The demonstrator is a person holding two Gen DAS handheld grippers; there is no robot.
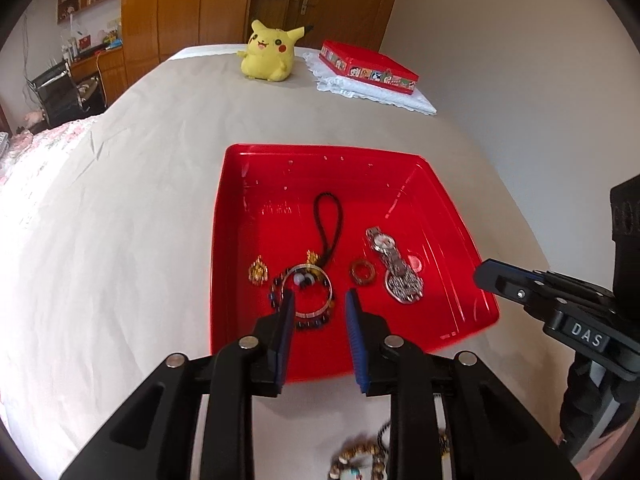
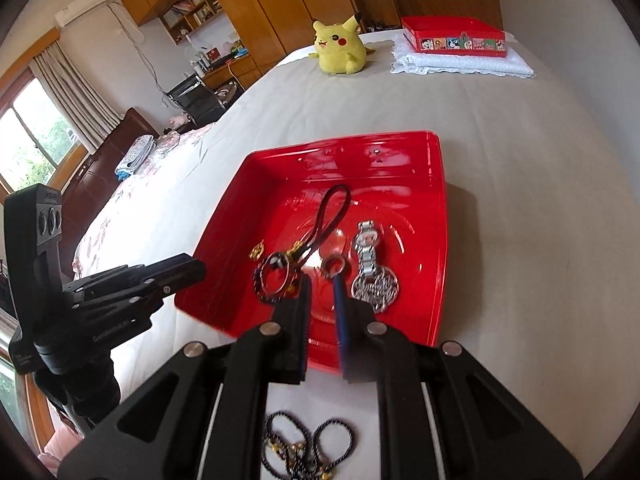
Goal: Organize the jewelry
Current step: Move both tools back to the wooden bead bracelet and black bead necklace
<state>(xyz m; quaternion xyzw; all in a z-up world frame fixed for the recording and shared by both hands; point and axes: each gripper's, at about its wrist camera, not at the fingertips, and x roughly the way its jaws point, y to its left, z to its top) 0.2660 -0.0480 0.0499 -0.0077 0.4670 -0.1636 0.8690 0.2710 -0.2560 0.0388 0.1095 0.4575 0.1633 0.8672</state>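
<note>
A red tray [image 1: 280,152] [image 2: 340,142] lies on the bed and holds jewelry. In it are a silver watch [image 1: 386,246] [image 2: 366,244], a silver pendant [image 1: 404,286], a brown ring [image 1: 362,272] [image 2: 334,266], a black cord charm [image 1: 328,220], a gold charm [image 1: 258,272], and a dark beaded bracelet [image 1: 274,286] [image 2: 260,280] with a bangle. My left gripper [image 1: 320,302] [image 2: 198,270] hovers open over the bracelet with nothing between its pads. My right gripper [image 2: 322,282] [image 1: 486,276] is shut and empty, its tips just short of the ring.
Loose beaded pieces lie on the sheet in front of the tray: a pale beaded one [image 1: 360,460] and dark bead strings [image 2: 304,444]. At the far end sit a yellow plush toy [image 1: 268,52] and a red tin [image 1: 368,66] on white lace. A wall runs along the right.
</note>
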